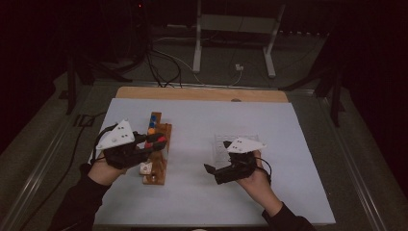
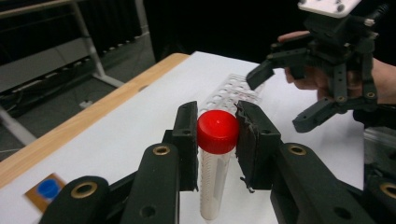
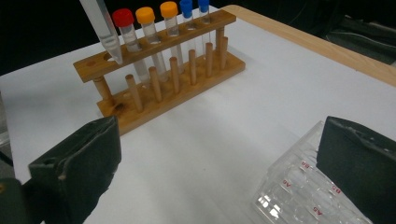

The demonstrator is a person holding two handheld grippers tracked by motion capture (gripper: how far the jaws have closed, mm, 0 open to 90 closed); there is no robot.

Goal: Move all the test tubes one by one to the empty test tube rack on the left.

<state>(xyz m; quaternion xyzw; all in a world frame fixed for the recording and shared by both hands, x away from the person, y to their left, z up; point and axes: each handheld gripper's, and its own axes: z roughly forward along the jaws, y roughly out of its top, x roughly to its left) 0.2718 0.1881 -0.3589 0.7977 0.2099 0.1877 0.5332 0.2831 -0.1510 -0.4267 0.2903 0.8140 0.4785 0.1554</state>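
One red-capped clear plastic tube (image 2: 215, 154) pinched in left hand-held gripper (image 2: 217, 140), above wooden rack (image 3: 159, 70); right hand-held gripper (image 3: 219, 163) spread, empty; five tubes remain racked.

Left gripper (image 2: 217, 140) clamps a red-capped clear tube (image 2: 216, 154) just under its cap, tube upright over white table (image 2: 140, 121); clear plastic rack (image 2: 233, 91) beyond; right gripper (image 2: 299, 93) hangs open above it; blue cap (image 2: 48, 188) lower left.

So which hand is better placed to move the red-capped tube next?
Left: its tool is already shut on the tube just under the cap. The right tool is open, by the clear rack.
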